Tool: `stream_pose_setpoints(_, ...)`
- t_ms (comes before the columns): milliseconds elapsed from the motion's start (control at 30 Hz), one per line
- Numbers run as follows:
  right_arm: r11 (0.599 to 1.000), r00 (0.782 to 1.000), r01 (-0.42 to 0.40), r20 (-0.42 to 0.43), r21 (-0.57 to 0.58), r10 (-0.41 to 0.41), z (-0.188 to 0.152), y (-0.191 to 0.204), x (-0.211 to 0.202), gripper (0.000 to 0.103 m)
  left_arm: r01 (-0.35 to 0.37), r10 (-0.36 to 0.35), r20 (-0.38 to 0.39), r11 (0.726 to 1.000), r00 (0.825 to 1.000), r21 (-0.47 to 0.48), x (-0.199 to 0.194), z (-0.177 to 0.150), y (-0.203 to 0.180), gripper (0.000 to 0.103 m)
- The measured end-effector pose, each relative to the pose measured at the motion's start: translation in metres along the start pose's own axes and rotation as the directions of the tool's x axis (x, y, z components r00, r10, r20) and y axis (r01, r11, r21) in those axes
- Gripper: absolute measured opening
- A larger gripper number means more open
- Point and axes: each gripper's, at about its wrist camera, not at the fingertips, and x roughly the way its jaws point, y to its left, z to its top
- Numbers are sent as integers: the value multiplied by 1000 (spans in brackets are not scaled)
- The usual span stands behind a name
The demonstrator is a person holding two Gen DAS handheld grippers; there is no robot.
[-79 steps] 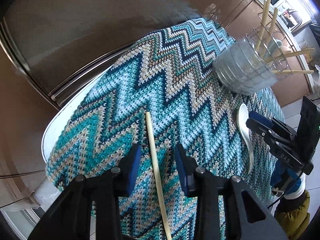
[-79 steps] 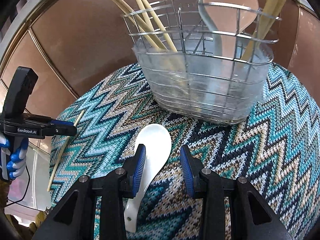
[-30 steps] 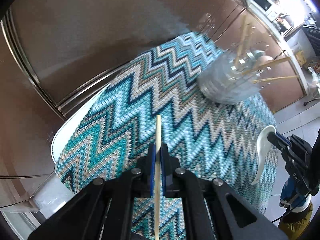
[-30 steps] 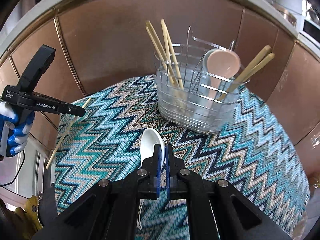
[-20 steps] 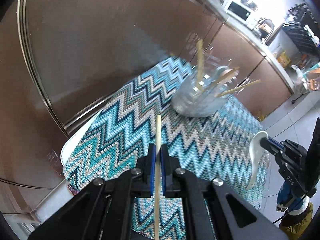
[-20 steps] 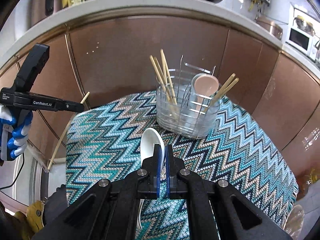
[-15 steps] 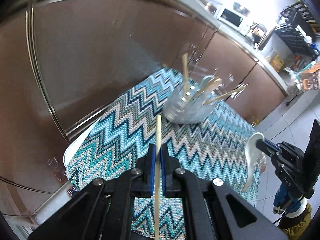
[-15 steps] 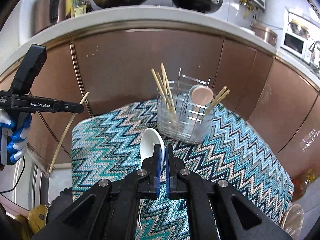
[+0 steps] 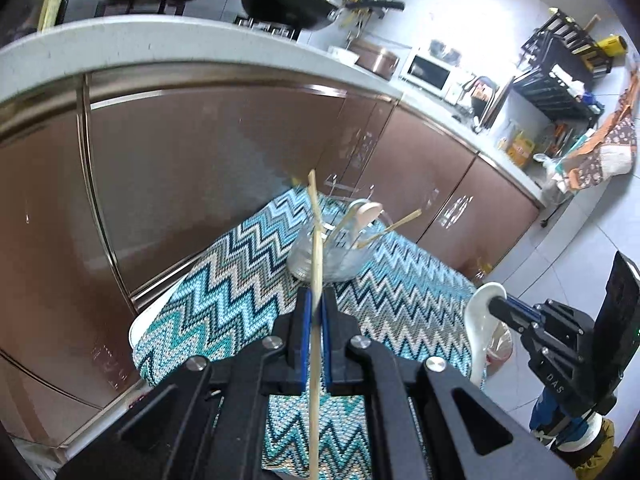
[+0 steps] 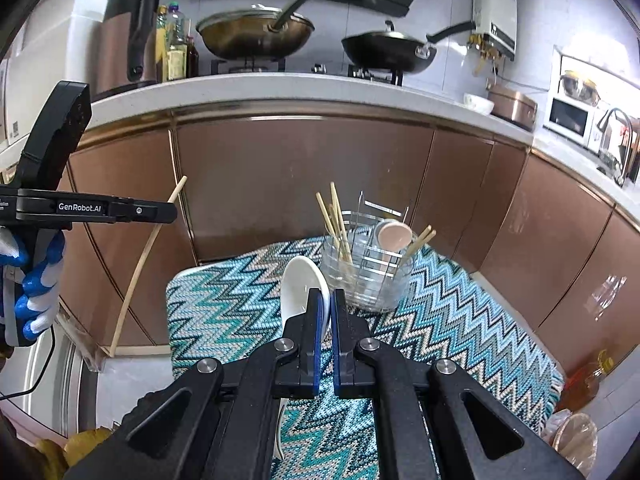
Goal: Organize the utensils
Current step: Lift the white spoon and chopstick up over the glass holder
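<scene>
My left gripper (image 9: 314, 300) is shut on a pale wooden chopstick (image 9: 316, 264), held high above the table; it also shows in the right wrist view (image 10: 144, 256). My right gripper (image 10: 330, 300) is shut on a white ceramic spoon (image 10: 298, 288), also lifted; the spoon shows in the left wrist view (image 9: 478, 320). A wire-and-clear-plastic utensil holder (image 10: 368, 276) stands at the far side of the zigzag cloth and holds several chopsticks and a pink spoon (image 10: 394, 236). The holder also shows in the left wrist view (image 9: 332, 256), beyond the chopstick tip.
The table wears a teal zigzag knitted cloth (image 10: 460, 320). Brown cabinet doors (image 10: 280, 176) stand right behind it under a white counter with two woks (image 10: 256, 36). An oil bottle (image 10: 580, 384) stands on the floor at the right.
Both grippers closed on their utensils, the left on the chopstick and the right on the white spoon, and lifted them up and back from the cloth. The holder now looks farther away.
</scene>
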Motion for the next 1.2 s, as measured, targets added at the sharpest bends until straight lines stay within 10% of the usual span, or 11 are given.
stream_pose_setpoints(500, 1000, 993, 17, 120, 0, -17, 29, 8, -29, 4, 25, -33, 187, 999, 982, 46, -46, 26, -24, 4)
stream_pose_setpoints(1200, 997, 952, 16, 305, 72, -37, 86, -39, 31, 4, -20, -18, 377, 995, 926, 97, -1, 85, -36, 4)
